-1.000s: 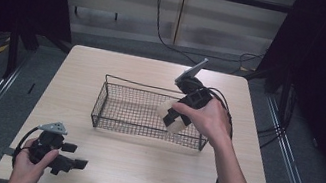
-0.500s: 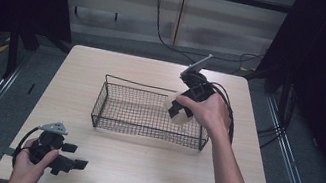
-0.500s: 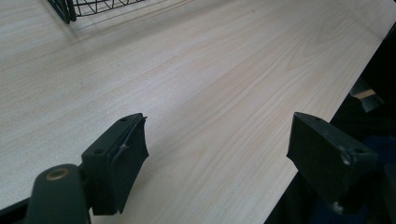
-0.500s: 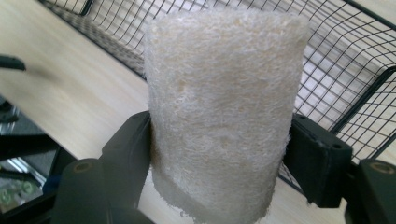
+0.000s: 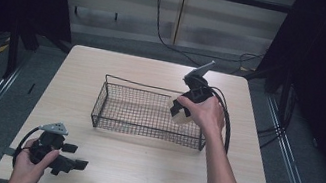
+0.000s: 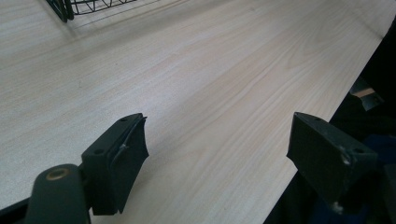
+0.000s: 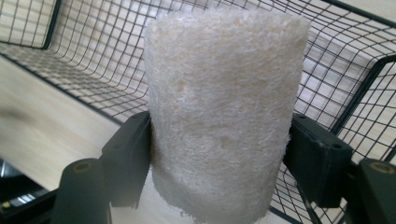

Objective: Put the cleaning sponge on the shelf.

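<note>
Right claw (image 5: 178, 113) clamps a pale loofah roll (image 7: 219, 112) over the wire basket's (image 5: 111, 113) three-o'clock end; left claw (image 5: 73, 156) (jaws wide apart, holding nothing) rests on the table (image 5: 137, 168) at seven o'clock.

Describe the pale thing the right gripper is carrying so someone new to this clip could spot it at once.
Start at the black wire basket in the middle of the wooden table. At its right end, the right gripper clamps a loofah-like sponge between its jaws. It is cream, fibrous and roughly cylindrical, the one pale, soft thing among black metal and plastic.
</note>
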The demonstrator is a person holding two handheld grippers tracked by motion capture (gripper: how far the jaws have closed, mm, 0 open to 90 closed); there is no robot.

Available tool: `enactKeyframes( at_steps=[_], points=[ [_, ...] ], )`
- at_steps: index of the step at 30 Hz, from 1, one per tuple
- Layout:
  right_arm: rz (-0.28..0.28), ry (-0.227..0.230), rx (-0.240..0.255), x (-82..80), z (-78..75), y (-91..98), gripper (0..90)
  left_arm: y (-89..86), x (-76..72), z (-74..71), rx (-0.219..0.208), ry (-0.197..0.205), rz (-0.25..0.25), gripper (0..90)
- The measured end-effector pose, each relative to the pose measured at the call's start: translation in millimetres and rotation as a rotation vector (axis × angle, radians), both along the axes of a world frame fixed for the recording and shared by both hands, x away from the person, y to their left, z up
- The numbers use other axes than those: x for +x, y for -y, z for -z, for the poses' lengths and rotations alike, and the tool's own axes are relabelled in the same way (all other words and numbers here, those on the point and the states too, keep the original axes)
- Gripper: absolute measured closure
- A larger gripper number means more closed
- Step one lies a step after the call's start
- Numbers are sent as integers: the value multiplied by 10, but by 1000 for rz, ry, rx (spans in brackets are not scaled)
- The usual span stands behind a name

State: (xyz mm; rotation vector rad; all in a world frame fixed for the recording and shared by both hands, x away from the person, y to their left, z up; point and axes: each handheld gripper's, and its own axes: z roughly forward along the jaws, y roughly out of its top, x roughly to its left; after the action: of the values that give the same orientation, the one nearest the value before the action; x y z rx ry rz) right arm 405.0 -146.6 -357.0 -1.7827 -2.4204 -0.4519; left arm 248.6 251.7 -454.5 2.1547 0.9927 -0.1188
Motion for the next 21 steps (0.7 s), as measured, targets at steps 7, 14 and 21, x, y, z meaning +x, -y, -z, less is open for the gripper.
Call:
enactKeyframes(
  at_steps=[7, 14, 21],
  points=[
    [46, -46, -8, 4, 203, 34, 285, -1, 1, 0, -1, 0, 0, 193],
    [79, -72, -9, -16, 311, 57, 284, -1, -1, -1, 0, -1, -3, 193],
    [115, -79, -34, -29, 400, 60, 284, -10, 0, -3, -7, -2, -4, 193]
  ],
)
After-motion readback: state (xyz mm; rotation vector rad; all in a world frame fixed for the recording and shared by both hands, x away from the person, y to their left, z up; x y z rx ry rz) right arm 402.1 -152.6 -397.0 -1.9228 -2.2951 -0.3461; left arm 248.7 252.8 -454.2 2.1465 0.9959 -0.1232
